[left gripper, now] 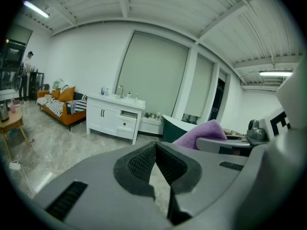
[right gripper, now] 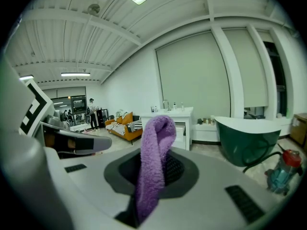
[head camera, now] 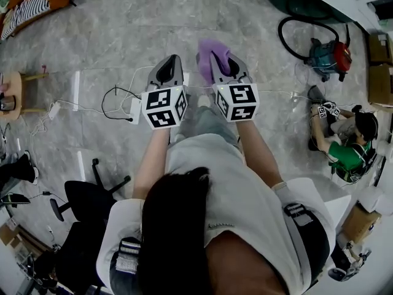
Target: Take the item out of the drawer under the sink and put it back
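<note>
My right gripper is shut on a purple cloth, held out over the grey tiled floor. In the right gripper view the purple cloth stands up between the pads and flops over at the top. My left gripper hangs beside it, shut with nothing in it; its ribbed pads meet at the tips. Far ahead stands the white sink cabinet, one drawer pulled out a little. The same cabinet shows behind the cloth in the right gripper view.
A dark green tub stands right of the cabinet. A red and teal vacuum cleaner and a person sitting on the floor are at the right. Cables and a power strip lie underfoot. An office chair and an orange sofa are at the left.
</note>
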`<state>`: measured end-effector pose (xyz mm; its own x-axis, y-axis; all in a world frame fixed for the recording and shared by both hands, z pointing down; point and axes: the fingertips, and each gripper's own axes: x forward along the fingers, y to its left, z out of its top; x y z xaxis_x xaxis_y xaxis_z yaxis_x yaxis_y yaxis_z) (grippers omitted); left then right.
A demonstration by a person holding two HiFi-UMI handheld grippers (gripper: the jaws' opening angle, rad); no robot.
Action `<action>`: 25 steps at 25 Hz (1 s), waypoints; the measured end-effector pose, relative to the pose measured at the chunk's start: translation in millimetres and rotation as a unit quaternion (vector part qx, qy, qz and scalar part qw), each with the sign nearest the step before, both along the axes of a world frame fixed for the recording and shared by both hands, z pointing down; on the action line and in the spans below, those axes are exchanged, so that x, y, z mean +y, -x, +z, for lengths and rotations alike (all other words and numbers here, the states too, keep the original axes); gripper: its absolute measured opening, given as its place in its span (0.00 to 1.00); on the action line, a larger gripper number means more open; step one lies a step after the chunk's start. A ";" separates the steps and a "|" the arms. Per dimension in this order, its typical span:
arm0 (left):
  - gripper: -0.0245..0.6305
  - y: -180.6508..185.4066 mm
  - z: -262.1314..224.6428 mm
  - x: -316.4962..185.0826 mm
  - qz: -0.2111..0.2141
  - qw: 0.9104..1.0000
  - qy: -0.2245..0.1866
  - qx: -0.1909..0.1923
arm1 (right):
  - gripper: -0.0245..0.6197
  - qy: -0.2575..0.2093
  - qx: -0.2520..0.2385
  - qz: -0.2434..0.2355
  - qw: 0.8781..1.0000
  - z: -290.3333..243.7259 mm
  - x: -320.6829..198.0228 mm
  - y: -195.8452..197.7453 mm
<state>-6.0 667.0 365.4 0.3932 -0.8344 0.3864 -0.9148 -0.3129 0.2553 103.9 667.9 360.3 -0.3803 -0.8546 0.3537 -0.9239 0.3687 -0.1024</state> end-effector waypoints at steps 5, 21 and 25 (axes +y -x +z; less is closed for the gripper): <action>0.04 -23.6 -1.8 -30.3 -0.008 1.000 -0.007 0.000 | 0.13 -0.006 -0.005 -0.003 1.000 -0.4 -33.8 -23.8; 0.04 -57.6 1.7 -72.2 -0.021 1.000 -0.003 -0.005 | 0.13 0.005 -0.016 -0.011 1.000 5.7 -69.9 -56.5; 0.04 -55.6 -1.7 -83.7 -0.020 1.000 -0.010 -0.001 | 0.13 0.007 -0.018 -0.012 1.000 8.9 -76.6 -53.0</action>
<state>49.6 583.3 363.8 0.3585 -0.8567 0.3709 -0.9273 -0.2811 0.2470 156.9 591.3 369.2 -0.4125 -0.8401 0.3523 -0.9108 0.3883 -0.1403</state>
